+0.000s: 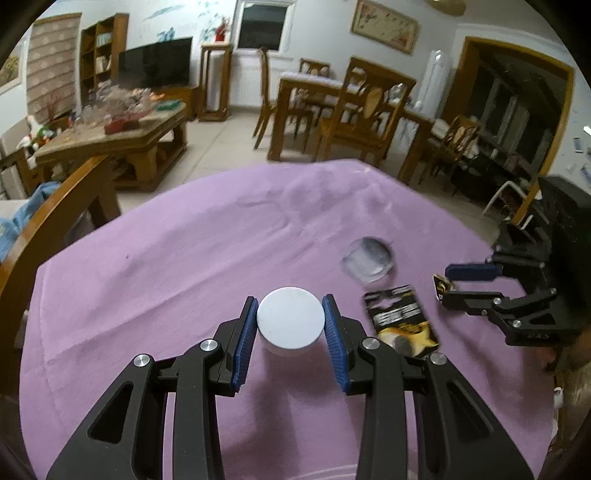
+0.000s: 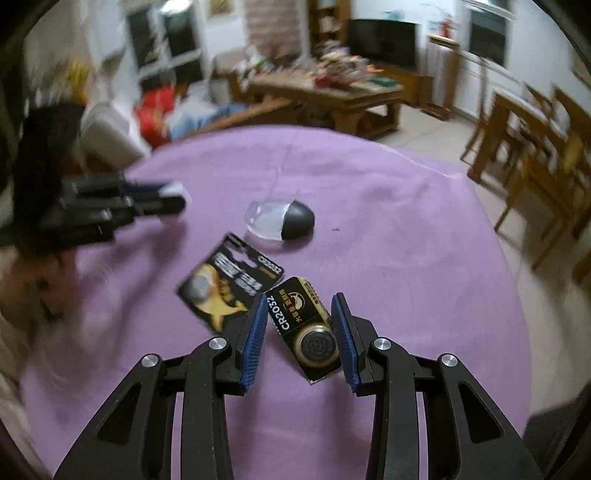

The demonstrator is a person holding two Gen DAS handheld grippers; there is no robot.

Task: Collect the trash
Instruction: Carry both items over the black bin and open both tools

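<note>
tablecloth (image 1: 147, 258): plain lilac
white jar lid (image 1: 290, 318): plain white
battery pack (image 2: 308, 328): black, gold print
wrapper (image 2: 229, 282), beside battery pack: black, gold, grey
finger pads (image 2: 255, 339): ribbed blue

A home living and dining room. In the left wrist view, a television (image 1: 155, 61) and bookshelf (image 1: 99, 53) stand at eleven o'clock behind a cluttered wooden coffee table (image 1: 110, 140). A dining table (image 1: 310, 92) with wooden chairs (image 1: 364, 110) sits at one o'clock under a framed picture (image 1: 384, 26).
</note>
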